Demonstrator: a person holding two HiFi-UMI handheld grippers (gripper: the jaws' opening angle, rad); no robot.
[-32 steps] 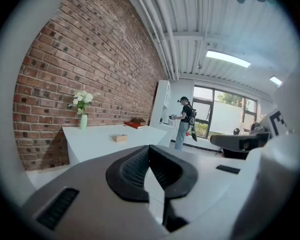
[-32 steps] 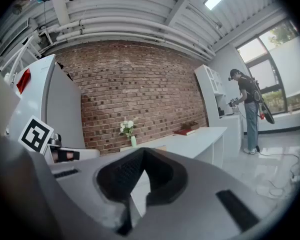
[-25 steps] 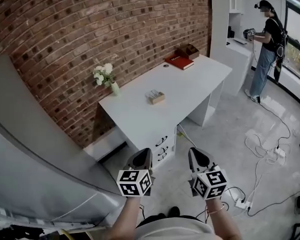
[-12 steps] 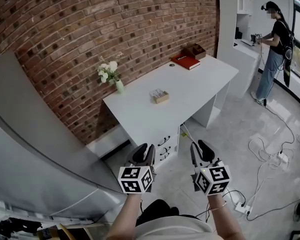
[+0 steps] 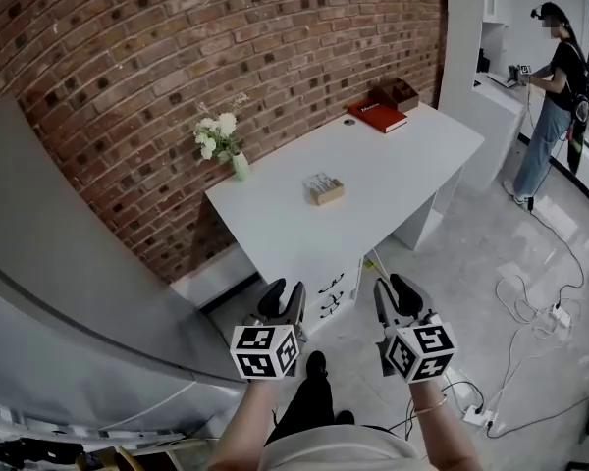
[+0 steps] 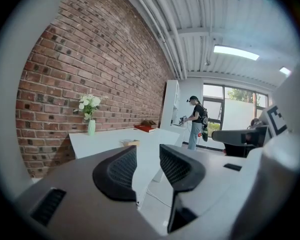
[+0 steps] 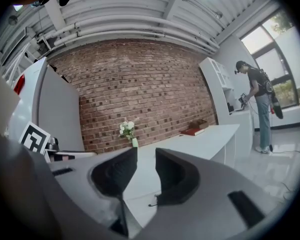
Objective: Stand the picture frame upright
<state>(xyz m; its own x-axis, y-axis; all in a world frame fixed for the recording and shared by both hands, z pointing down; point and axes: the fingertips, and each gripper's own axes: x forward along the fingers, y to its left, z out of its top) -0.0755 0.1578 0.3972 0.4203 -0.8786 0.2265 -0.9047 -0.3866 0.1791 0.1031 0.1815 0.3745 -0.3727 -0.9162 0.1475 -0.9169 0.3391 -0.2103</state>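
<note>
The person is nearing the white desk [image 5: 402, 160], where the picture frame [image 5: 325, 189] is lying flat, while the left gripper [image 5: 283, 298] and right gripper [image 5: 394, 295], both empty, are spreading wide, apparently readying a grasp.

No legible text, labels or numbers in view

The wall [image 5: 177, 57] is red-brown brick with pale mortar lines, the worktop [image 5: 402, 165] plain white. The flowers [image 5: 216, 133] are white, their vase [image 5: 240, 166] pale green. The book [image 5: 378, 116] is red, the picture frame [image 5: 325, 190] tan. The left claw [image 5: 281, 300] and right claw [image 5: 397, 294] are black, their cubes [image 5: 266, 350] patterned with black-and-white squares
</note>
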